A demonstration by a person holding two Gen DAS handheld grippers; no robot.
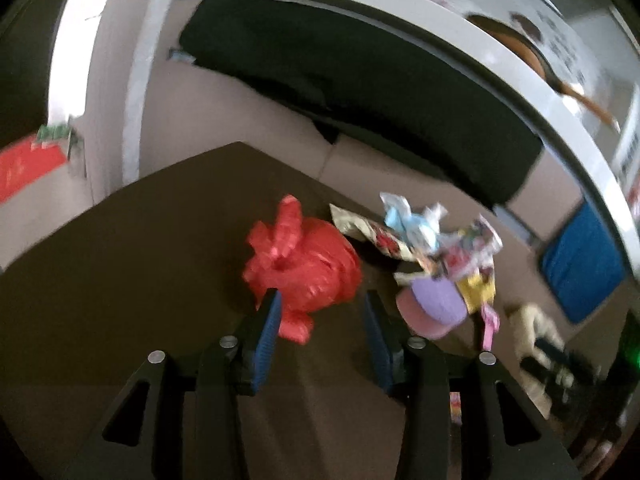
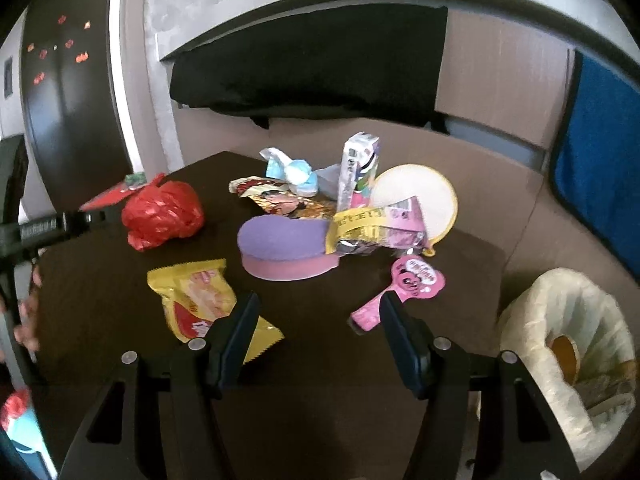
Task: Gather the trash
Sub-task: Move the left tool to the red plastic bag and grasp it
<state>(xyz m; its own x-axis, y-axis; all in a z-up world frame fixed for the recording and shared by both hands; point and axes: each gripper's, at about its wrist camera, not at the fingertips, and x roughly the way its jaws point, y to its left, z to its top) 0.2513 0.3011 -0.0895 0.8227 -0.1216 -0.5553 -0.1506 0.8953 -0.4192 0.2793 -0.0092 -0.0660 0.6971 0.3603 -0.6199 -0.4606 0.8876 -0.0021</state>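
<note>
Your left gripper stands open, the red bag just ahead by its left finger — your right gripper gapes empty, yellow wrapper left, pink tag right.

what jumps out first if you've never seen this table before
The crumpled red plastic bag at the dark table's left glows brightest. A heap of colourful wrappers lies around a purple-and-pink sponge mid-table. A lined bin stands beside the table's right edge.
</note>
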